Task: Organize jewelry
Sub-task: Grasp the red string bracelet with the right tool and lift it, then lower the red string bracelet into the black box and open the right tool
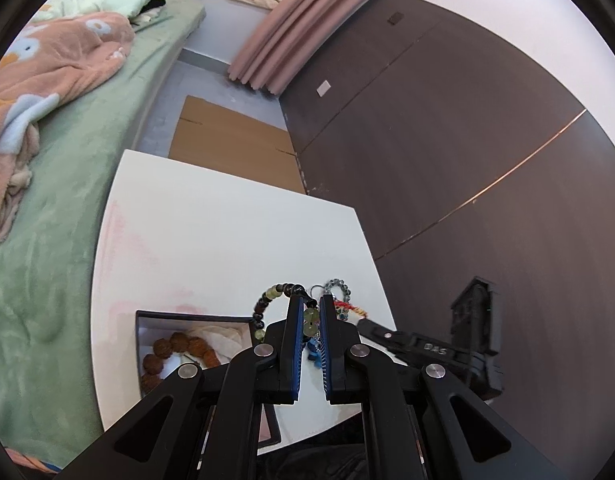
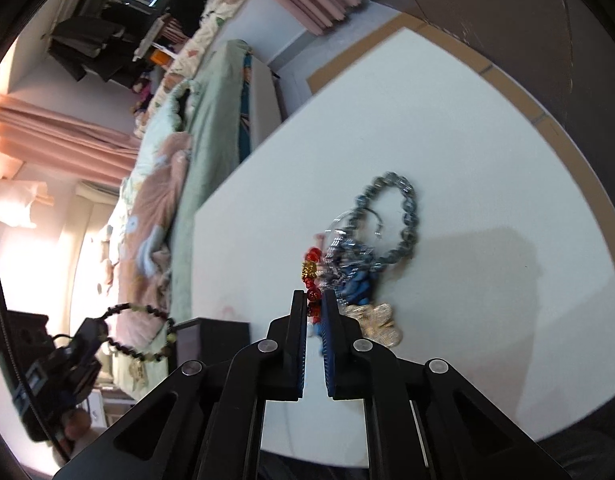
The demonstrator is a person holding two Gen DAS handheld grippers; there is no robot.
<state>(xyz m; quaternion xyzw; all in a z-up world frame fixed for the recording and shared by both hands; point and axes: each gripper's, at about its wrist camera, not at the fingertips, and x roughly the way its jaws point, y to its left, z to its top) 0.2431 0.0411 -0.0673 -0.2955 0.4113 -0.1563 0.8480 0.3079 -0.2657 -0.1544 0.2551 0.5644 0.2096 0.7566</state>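
My left gripper (image 1: 310, 300) is shut on a dark and pale green bead bracelet (image 1: 263, 304), held above the white table (image 1: 227, 240); it shows hanging from that gripper in the right wrist view (image 2: 147, 332). A dark box (image 1: 147, 320) below it holds a brown bead bracelet (image 1: 175, 350). My right gripper (image 2: 314, 297) is shut on a red and gold bead bracelet (image 2: 311, 268) at the edge of a jewelry pile (image 2: 359, 276) with a grey-blue bead bracelet (image 2: 403, 216), blue pieces and a gold ornament (image 2: 377, 320).
A bed with a green sheet (image 1: 67, 240) and a pink blanket (image 1: 59, 64) lies left of the table. Flat cardboard (image 1: 227, 140) lies on the floor beyond it. A dark wall panel (image 1: 467, 160) stands to the right.
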